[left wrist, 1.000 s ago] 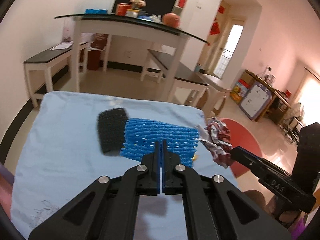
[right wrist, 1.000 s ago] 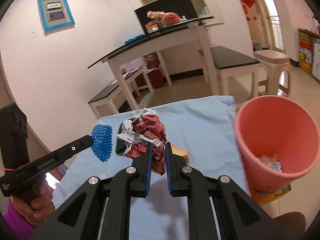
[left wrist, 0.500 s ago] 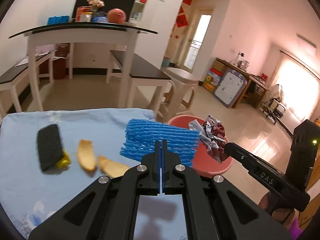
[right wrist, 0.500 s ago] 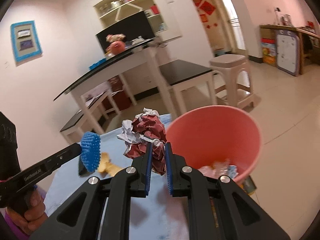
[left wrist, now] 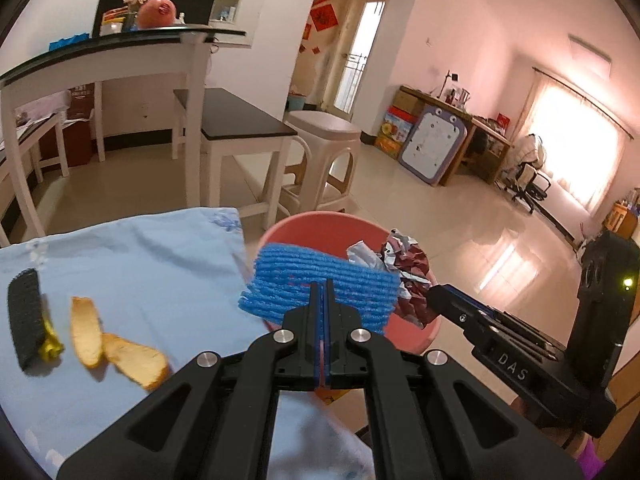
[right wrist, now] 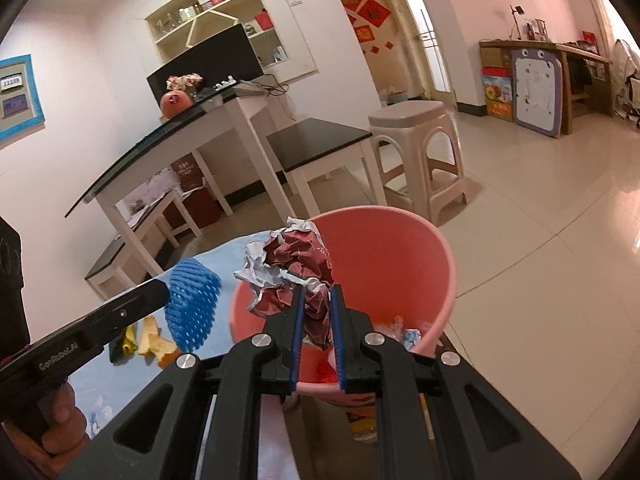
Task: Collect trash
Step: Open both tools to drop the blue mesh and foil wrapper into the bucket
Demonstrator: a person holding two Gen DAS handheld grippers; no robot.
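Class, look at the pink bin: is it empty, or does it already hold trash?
Not empty. The right wrist view shows the bin with crumpled white and bluish scraps lying at its bottom; how full it is cannot be told.

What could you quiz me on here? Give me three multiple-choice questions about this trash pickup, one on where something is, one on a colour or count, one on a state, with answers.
1. Where does the crumpled wrapper hang?
A. Over the pink bin's mouth
B. On the black bench
C. On the floor by the stool

2. How many orange peel pieces lie on the blue cloth?
A. None
B. Two
C. Five

3. How do the left tongs stand?
A. Wide open, empty
B. Open around a peel
C. Shut on the blue foam net

Answers:
1. A: in the right wrist view the wrapper, pinched in the right tongs, hangs above the opening of the pink bin.
2. B: the left wrist view shows two peel pieces beside a black foam net.
3. C: the fingers press together on the edge of the blue foam net.
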